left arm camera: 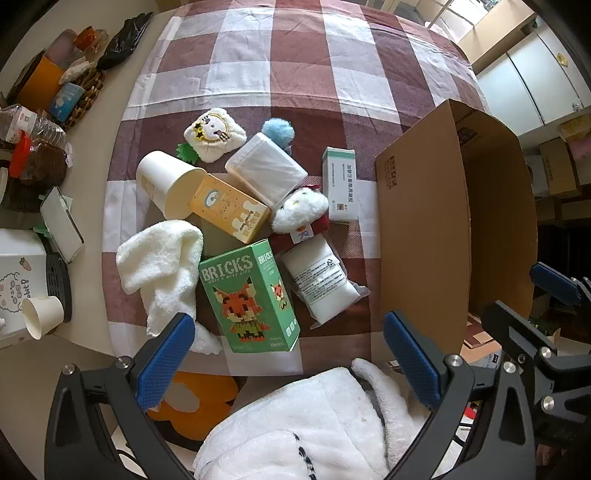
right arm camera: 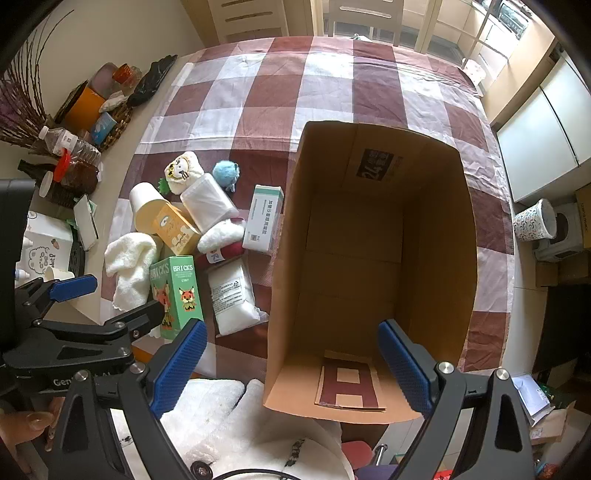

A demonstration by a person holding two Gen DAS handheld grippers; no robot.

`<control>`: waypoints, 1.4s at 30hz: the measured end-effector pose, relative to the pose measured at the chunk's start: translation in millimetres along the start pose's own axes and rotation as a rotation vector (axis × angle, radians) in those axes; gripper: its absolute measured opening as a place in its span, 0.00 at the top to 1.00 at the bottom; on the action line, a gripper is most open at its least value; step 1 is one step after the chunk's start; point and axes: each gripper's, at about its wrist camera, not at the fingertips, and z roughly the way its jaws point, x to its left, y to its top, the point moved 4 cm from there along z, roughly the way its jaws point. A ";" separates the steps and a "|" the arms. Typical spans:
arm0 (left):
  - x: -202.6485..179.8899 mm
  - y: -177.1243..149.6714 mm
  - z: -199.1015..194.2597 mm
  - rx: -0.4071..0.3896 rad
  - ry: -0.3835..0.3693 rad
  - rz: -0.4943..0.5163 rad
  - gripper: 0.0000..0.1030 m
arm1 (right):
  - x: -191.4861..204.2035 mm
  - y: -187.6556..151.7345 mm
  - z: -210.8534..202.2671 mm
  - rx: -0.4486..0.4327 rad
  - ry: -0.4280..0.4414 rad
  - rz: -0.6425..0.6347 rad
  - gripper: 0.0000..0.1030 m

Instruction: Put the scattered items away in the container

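Observation:
An open brown cardboard box (right arm camera: 436,236) stands on the checked cloth at the right; it also shows in the left wrist view (left arm camera: 421,229). Left of it lies a pile: a green BRICKS box (left arm camera: 251,295), a white towel (left arm camera: 162,266), a white packet (left arm camera: 321,284), a yellow carton (left arm camera: 229,210), a cream cup (left arm camera: 162,181), a clear tub (left arm camera: 266,170), a teal-and-white box (left arm camera: 340,184), plush toys (left arm camera: 214,133) and a blue pompom (left arm camera: 277,129). My left gripper (left arm camera: 288,358) is open above the pile's near edge. My right gripper (right arm camera: 291,365) is open over the box's near side.
Bottles, jars, a phone (left arm camera: 61,223) and a paper cup (left arm camera: 40,317) crowd the table's left edge. A white fleece sleeve (left arm camera: 314,424) lies below both grippers. Chairs (right arm camera: 251,18) stand at the far side. Cupboards (right arm camera: 543,136) line the right wall.

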 end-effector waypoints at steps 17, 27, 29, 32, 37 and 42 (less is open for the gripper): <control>3.1 1.7 -3.3 -0.009 0.007 -0.001 0.00 | 3.0 -0.3 -0.7 0.001 -0.004 -0.001 0.07; 7.9 1.8 -3.4 -0.010 0.006 -0.007 0.00 | 5.8 -0.4 -1.9 0.000 -0.007 -0.011 0.07; 7.6 1.8 -3.3 -0.011 0.006 -0.007 0.00 | 5.9 -0.5 -2.0 -0.001 -0.005 -0.009 0.07; 7.9 1.7 -3.3 -0.013 0.006 -0.006 0.00 | 6.1 -0.9 -2.2 -0.001 -0.008 -0.009 0.07; 10.0 2.3 -4.7 -0.021 0.007 -0.006 0.00 | 9.4 0.3 -3.3 -0.009 -0.007 -0.010 0.07; 44.0 3.2 -15.0 -0.074 0.019 -0.070 0.00 | 23.8 6.7 -9.2 -0.036 0.026 -0.052 0.07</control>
